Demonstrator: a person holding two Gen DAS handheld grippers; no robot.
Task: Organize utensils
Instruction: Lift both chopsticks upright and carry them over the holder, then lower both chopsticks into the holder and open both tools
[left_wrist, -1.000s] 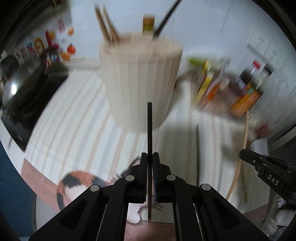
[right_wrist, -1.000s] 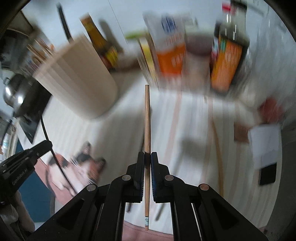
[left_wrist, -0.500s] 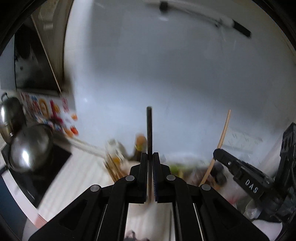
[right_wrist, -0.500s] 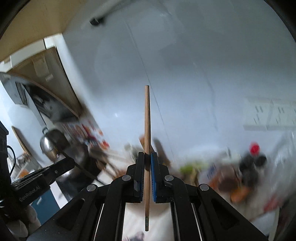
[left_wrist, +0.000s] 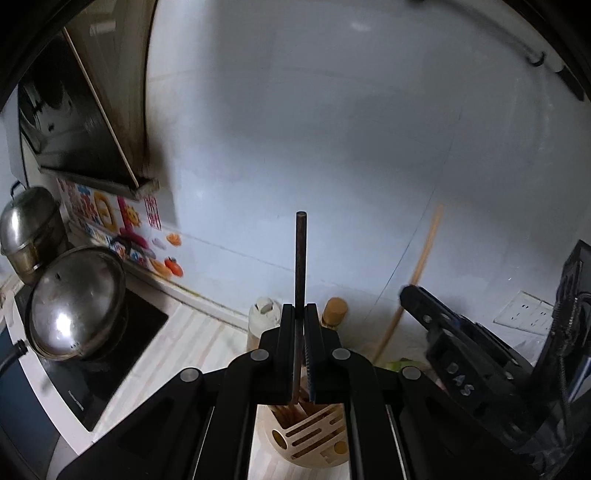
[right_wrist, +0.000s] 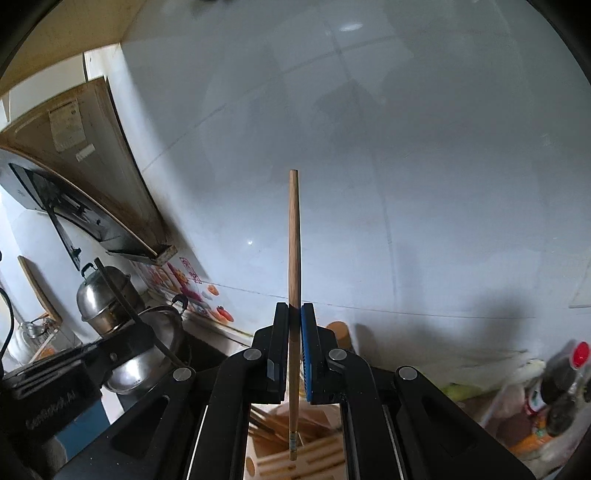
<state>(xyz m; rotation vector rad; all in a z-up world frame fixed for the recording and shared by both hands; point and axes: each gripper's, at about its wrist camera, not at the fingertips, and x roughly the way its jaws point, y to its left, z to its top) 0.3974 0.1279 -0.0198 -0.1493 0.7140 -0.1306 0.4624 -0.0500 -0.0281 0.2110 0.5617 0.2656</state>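
Note:
My left gripper (left_wrist: 300, 314) is shut on a dark chopstick (left_wrist: 300, 258) held upright, its lower end over the beige slotted utensil holder (left_wrist: 310, 439), which holds several wooden chopsticks. My right gripper (right_wrist: 294, 314) is shut on a light wooden chopstick (right_wrist: 294, 240), also upright, with its lower tip just above the same holder (right_wrist: 295, 461). The right gripper (left_wrist: 454, 354) with its wooden chopstick (left_wrist: 421, 266) shows at the right of the left wrist view. The left gripper (right_wrist: 74, 365) with its dark chopstick (right_wrist: 125, 302) shows at the left of the right wrist view.
Steel pots (left_wrist: 74, 306) sit on a black cooktop (left_wrist: 110, 354) at the left, under a range hood (left_wrist: 74, 129). Bottles (left_wrist: 334, 312) stand behind the holder by the white tiled wall. Sauce bottles (right_wrist: 561, 380) and packets crowd the right.
Both grippers have tilted up from facing the counter to facing the wall and moved over the holder, each still holding its chopstick, now upright above it.

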